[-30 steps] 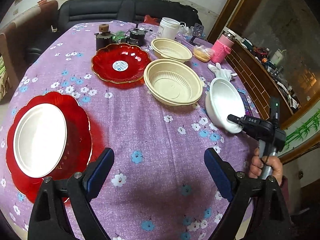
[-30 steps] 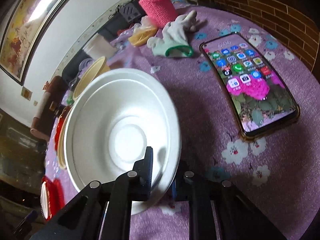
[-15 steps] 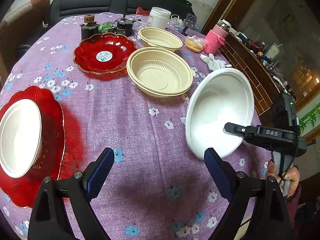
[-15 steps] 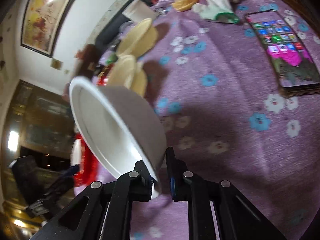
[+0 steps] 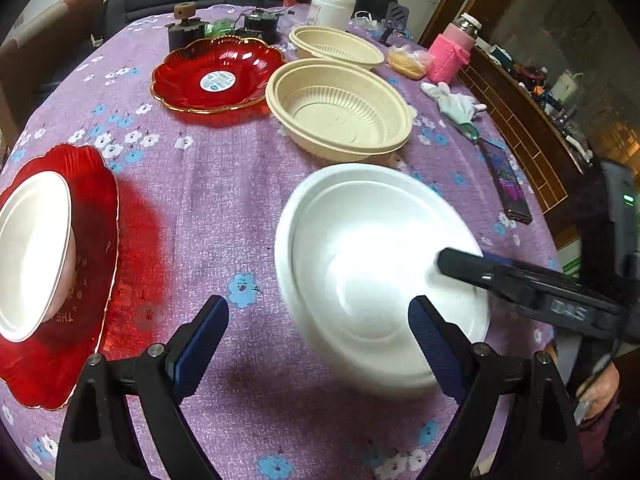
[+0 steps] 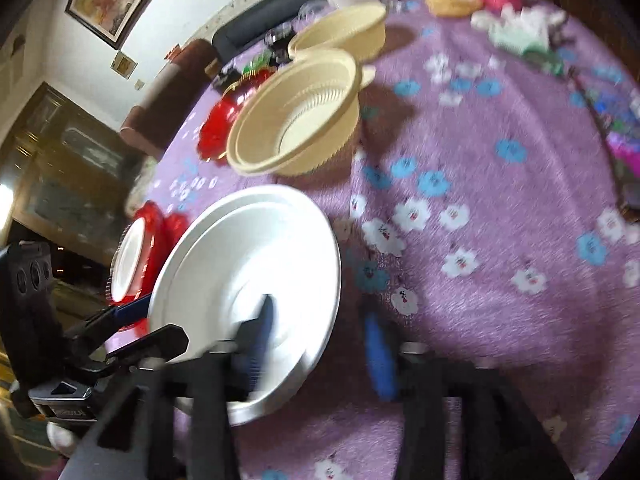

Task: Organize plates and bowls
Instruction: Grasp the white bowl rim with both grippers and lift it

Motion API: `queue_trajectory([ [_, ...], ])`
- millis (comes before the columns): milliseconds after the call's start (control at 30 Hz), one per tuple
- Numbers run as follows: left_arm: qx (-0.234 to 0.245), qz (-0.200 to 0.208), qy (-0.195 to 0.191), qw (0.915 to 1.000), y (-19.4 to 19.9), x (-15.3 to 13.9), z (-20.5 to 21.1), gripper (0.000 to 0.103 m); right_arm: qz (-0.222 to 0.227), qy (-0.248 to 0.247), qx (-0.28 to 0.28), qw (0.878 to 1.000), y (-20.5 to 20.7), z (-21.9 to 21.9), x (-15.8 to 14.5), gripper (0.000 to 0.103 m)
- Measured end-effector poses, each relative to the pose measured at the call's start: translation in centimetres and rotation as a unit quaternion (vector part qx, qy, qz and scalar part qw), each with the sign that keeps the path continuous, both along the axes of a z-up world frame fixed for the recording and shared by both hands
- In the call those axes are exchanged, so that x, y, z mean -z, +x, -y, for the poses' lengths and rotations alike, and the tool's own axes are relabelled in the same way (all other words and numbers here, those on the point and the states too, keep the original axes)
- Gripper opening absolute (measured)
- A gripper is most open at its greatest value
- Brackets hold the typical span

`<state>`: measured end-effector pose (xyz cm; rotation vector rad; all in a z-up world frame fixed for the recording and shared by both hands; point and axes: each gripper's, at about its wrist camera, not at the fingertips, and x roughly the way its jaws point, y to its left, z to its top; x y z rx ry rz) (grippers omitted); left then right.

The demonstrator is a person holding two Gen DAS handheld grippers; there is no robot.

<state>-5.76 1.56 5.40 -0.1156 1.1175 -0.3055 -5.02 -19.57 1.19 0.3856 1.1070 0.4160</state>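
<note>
A white foam bowl (image 5: pixel 372 264) sits on the purple cloth just ahead of my left gripper (image 5: pixel 318 336), which is open and empty. My right gripper (image 6: pixel 320 340) is open, one finger inside the white bowl (image 6: pixel 248 280) and the other outside its rim. Another white bowl (image 5: pixel 32 252) lies on a red plate (image 5: pixel 92 280) at the left. A second red plate (image 5: pixel 218 74) and two beige bowls, one near (image 5: pixel 340 110) and one far (image 5: pixel 336 46), stand further back.
A phone (image 5: pixel 506 184) and a white glove (image 5: pixel 456 104) lie near the right table edge. A pink bottle (image 5: pixel 450 54), a white tub (image 5: pixel 332 6) and small dark items (image 5: pixel 186 28) stand at the back.
The right gripper carried the white bowl from the right edge toward the middle, set it in front of the left gripper, and its jaws have opened.
</note>
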Motion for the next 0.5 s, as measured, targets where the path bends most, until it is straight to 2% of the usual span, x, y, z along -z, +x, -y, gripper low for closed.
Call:
queue_trajectory([
  [133,-0.007,-0.005,-0.004,1.0,0.7,0.7,0.1,0.091,0.029,-0.019,0.013,0.999,-0.8,0.2,-1.0,0.064],
  [267,-0.011,-0.011,-0.009,0.9998,1.2,1.6,0.5,0.09,0.025,-0.023,0.025,0.999,-1.7,1.1,-0.4,0.064],
  [300,-0.01,-0.015,-0.01,0.9998,1.2,1.9,0.6,0.087,0.021,-0.023,0.026,0.999,-1.8,1.0,-0.1,0.064],
  [367,-0.006,-0.023,-0.015,0.9996,1.1,2.3,0.8,0.071,0.018,-0.023,0.029,0.999,-2.0,0.6,0.3,0.064],
  [433,0.006,-0.032,-0.015,0.9993,0.9,2.5,1.0,0.043,0.022,-0.021,0.031,0.999,-2.4,0.3,0.3,0.06],
  [500,0.01,-0.035,-0.019,0.9991,0.6,2.6,0.9,0.038,0.024,-0.02,0.03,0.999,-2.7,-0.3,0.1,0.045],
])
